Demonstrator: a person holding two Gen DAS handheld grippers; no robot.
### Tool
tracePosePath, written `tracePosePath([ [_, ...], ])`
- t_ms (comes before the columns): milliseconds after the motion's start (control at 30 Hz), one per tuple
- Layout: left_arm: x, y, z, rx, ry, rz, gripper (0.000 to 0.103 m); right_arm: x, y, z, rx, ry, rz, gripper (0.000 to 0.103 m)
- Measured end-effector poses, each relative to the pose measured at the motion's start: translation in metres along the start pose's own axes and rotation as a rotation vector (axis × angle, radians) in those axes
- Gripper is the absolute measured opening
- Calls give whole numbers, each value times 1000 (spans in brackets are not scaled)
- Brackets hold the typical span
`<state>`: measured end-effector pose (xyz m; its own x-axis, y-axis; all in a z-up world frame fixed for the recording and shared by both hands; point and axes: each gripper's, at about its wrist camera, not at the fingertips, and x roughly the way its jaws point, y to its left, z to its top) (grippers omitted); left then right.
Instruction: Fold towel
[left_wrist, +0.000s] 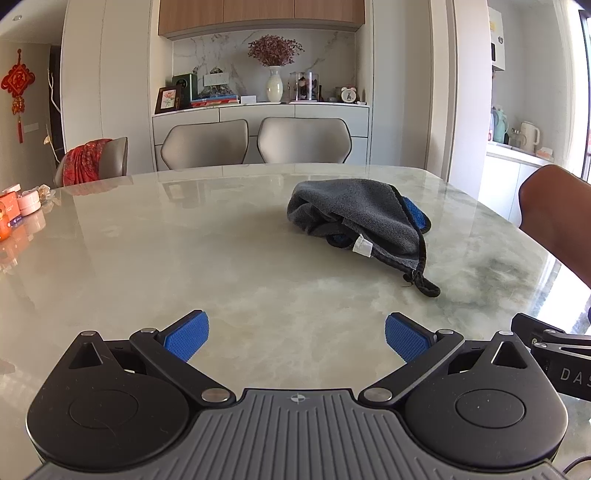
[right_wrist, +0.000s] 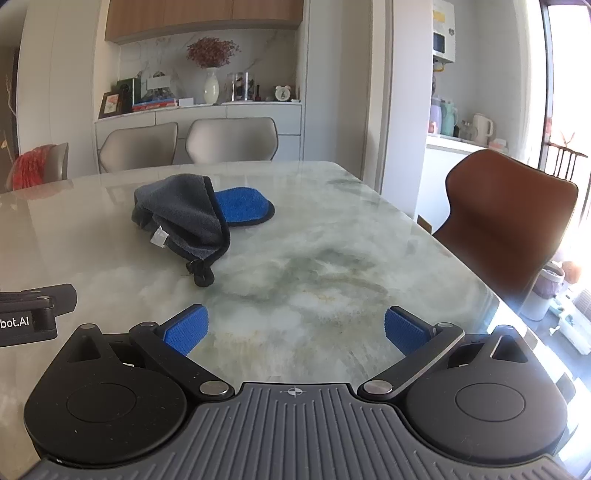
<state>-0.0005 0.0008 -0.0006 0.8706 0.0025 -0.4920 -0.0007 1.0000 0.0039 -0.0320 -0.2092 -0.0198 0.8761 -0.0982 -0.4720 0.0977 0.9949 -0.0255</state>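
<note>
A grey towel (left_wrist: 364, 212) with a blue underside and black trim lies crumpled in a heap on the marble table (left_wrist: 184, 258), with a white tag and a black hanging loop toward me. It also shows in the right wrist view (right_wrist: 184, 218), with its blue side (right_wrist: 242, 205) spread flat behind. My left gripper (left_wrist: 295, 336) is open and empty, well short of the towel. My right gripper (right_wrist: 295, 332) is open and empty, to the right of the towel and nearer than it.
A brown chair (right_wrist: 509, 221) stands at the table's right edge. Two grey chairs (left_wrist: 255, 142) stand at the far side. Small jars (left_wrist: 18, 208) sit at the table's left edge. The other gripper's body (right_wrist: 33, 312) shows at the left in the right wrist view.
</note>
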Motion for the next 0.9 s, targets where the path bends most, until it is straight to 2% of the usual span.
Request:
tracePosePath([
  [900,18,-8,-3,5,9,26,103,1,1,-1,-17,-10,19,103],
])
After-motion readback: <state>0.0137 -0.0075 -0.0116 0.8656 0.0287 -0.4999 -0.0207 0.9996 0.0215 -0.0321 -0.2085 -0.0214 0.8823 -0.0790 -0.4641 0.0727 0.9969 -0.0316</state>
